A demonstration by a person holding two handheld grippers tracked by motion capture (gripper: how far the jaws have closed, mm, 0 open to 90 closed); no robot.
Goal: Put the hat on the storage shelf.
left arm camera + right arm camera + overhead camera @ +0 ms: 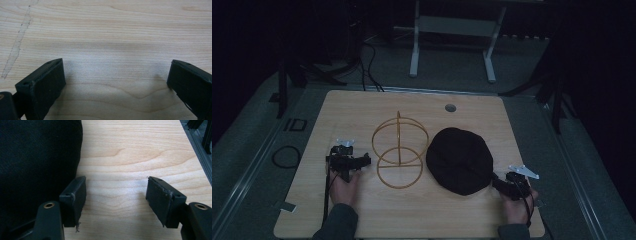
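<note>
You are resting left gripper (346,161) near counter (362,107) left edge, fingers (41,86) gaping wide, holding nothing. Right gripper (511,184) fingers (73,195) also spread, empty, just beside black cap (460,160) toward right edge. Likely capping wire stand (399,152), so be pinching brim, not crown.

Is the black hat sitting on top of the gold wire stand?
No, the black hat lies flat on the wooden table beside the gold wire stand, which stands bare with nothing on it.
</note>
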